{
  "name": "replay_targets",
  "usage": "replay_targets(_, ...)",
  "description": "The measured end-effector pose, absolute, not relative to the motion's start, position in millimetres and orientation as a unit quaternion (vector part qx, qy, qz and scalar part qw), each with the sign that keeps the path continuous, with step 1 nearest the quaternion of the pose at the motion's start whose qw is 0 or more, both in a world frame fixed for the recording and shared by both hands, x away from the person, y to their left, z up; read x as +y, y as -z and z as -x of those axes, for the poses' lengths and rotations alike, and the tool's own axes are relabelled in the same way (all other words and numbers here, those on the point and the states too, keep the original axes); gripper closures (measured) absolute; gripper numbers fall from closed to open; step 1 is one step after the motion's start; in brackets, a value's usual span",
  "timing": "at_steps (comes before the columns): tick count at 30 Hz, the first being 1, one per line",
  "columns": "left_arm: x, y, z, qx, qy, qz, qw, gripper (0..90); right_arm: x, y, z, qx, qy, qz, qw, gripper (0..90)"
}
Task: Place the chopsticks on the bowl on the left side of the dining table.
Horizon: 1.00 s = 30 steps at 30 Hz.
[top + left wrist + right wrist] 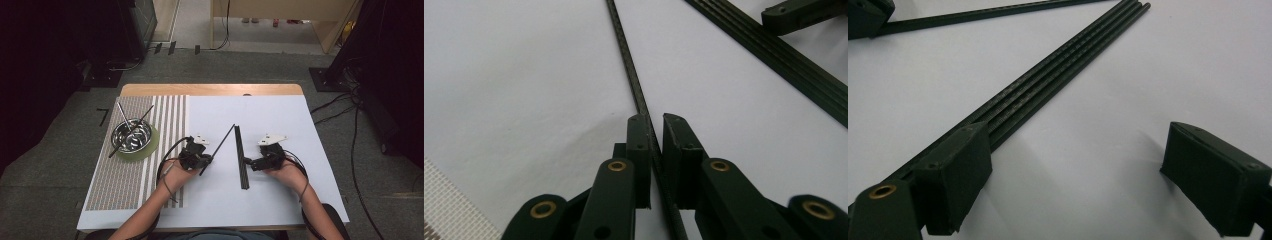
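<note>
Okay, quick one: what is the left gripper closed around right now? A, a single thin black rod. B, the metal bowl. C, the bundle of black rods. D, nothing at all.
A: in the left gripper view the left gripper has its jaws nearly together with a single thin black rod running between them, apart from the bundle of rods.

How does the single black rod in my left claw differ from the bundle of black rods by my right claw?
The single rod is one thin strip, slanted across the white sheet; the bundle is several rods side by side, lying nearly straight away from the person. The single rod sits pinched between the left claw pads; the bundle lies flat, ungripped, with the open right claw resting one finger against it. Both are long, black and ridged.
</note>
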<state>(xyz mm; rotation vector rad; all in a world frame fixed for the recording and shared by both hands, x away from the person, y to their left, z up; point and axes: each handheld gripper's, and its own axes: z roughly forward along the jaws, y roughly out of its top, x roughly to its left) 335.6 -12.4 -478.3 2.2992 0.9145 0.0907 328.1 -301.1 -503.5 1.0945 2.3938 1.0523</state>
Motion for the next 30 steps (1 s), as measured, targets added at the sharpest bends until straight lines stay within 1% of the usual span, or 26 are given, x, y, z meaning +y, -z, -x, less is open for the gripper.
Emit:
replay_targets(11, 3.3, 473.5, -340.8, 0.343, -0.041, -0.886, 0.309, 85.5, -301.1, 503.4, -328.1, 0.834, -0.367, -0.382, 0.152, 11.9)
replay_targets(17, 14.2, 470.4, -342.9, 0.349, -0.046, -0.882, 0.312, 87.2, -301.1, 503.4, -328.0, 0.834, -0.367, -0.382, 0.152, 11.9)
replay_targets(18, 14.9, 470.2, -342.9, 0.349, -0.045, -0.882, 0.313, 86.7, -301.0, 503.3, -327.8, 0.834, -0.367, -0.383, 0.152, 11.9)
replay_targets(20, 15.4, 469.5, -341.6, 0.348, -0.049, -0.881, 0.317, 82.6, -301.0, 503.4, -328.0, 0.834, -0.367, -0.382, 0.152, 11.9)
replay_targets(24, 13.5, 466.5, -343.1, 0.357, -0.057, -0.868, 0.341, 81.7, -301.0, 503.4, -328.1, 0.834, -0.367, -0.382, 0.152, 11.9)
replay_targets(26, 9.5, 465.8, -344.0, 0.357, -0.067, -0.863, 0.352, 79.7, -301.0, 503.4, -328.1, 0.835, -0.367, -0.382, 0.152, 11.9)
replay_targets(30, -0.7, 470.1, -346.8, 0.355, -0.083, -0.861, 0.353, 79.8, -301.1, 503.4, -328.1, 0.835, -0.367, -0.381, 0.153, 11.9)
